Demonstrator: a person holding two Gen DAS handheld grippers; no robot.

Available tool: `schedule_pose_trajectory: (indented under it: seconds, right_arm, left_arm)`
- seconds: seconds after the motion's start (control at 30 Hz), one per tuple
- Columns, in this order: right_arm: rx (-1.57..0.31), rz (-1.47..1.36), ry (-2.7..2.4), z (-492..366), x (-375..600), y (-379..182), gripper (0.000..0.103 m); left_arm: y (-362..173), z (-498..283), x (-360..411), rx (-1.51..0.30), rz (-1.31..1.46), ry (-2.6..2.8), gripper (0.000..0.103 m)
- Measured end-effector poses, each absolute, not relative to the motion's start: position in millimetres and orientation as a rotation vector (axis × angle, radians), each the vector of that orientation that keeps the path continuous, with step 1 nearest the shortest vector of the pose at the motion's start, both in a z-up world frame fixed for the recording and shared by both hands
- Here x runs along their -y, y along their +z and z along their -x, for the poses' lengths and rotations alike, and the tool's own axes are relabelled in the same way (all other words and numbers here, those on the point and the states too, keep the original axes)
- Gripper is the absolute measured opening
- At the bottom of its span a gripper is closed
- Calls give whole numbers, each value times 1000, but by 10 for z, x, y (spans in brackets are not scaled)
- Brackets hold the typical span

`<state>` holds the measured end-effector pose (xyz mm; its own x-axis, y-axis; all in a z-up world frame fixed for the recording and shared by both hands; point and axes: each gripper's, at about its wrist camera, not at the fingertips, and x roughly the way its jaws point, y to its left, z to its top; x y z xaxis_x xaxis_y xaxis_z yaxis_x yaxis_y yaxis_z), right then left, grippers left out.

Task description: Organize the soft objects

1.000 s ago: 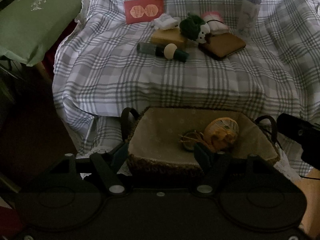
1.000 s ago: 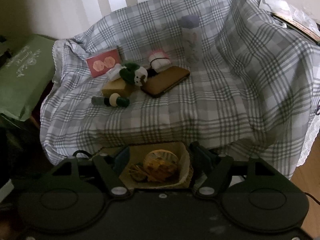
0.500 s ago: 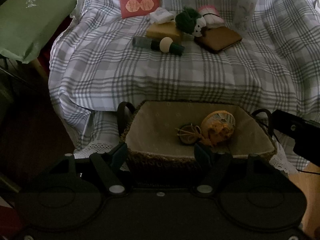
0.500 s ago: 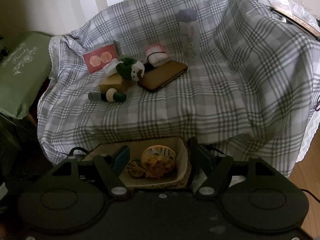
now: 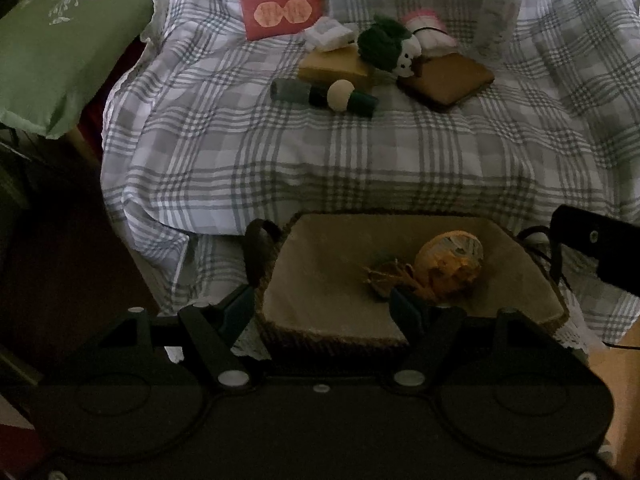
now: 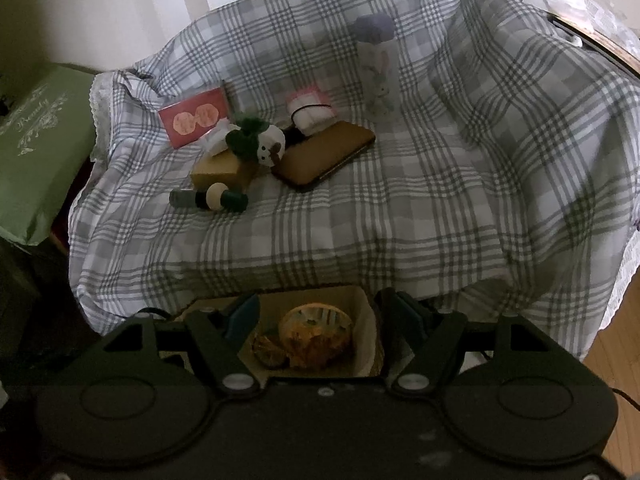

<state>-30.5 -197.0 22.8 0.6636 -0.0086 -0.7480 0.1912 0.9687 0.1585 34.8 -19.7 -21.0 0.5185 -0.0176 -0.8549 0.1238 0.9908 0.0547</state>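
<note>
A woven basket [image 5: 332, 338] with a beige liner stands in front of a plaid-covered armchair. An orange plush [image 5: 448, 264] lies inside it. My left gripper [image 5: 322, 306] hangs open over the basket's near left corner, nothing between its fingers. My right gripper [image 6: 322, 312] is open above the basket's right end [image 6: 370, 320], with the orange plush [image 6: 316, 334] below its gap. On the seat a green-and-white plush [image 5: 390, 46] [image 6: 256, 142] leans on a yellow box [image 5: 336, 66]. A pink-and-white folded cloth [image 5: 426, 30] [image 6: 310, 110] lies behind it.
Also on the seat are a red packet [image 5: 282, 10], a brown case [image 5: 446, 80], a green cylinder with a wooden ball [image 5: 324, 96] and a purple-capped bottle [image 6: 376, 64]. A green cushion [image 5: 60, 40] sits to the left. Wooden floor [image 6: 616, 360] shows at the right.
Both views have drifted only slightly; the seat's items sit a little higher in the left wrist view. Nothing has been taken hold of or let go.
</note>
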Motion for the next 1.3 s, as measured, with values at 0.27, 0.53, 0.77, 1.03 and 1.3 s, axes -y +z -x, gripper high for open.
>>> schedule_pose_trajectory:
  seconds: [0.27,0.53,0.77,1.03,1.3]
  right_arm:
    - [-831,-220,-130,93,1972,222,75]
    - [-877,-220,-137,-202,2000,132,75]
    - [-935,-213,-141,-476,1987,-2,75]
    - [-992,-197,-139,-787,1967,-159,75]
    - [-1013,-184,-113,-1133,1890,-239,75]
  left_arm:
    - [-203,-549,175,-1029,-131,-88,71]
    - [-274,-784,184,-1071,-143,-96,71]
    - [-339,-1011,207,-1101,-150,-100,71]
    - [-422,-1314,192,-1124,-150,-95,71]
    - [-512,-1641,71,-1126,-148,-63,71]
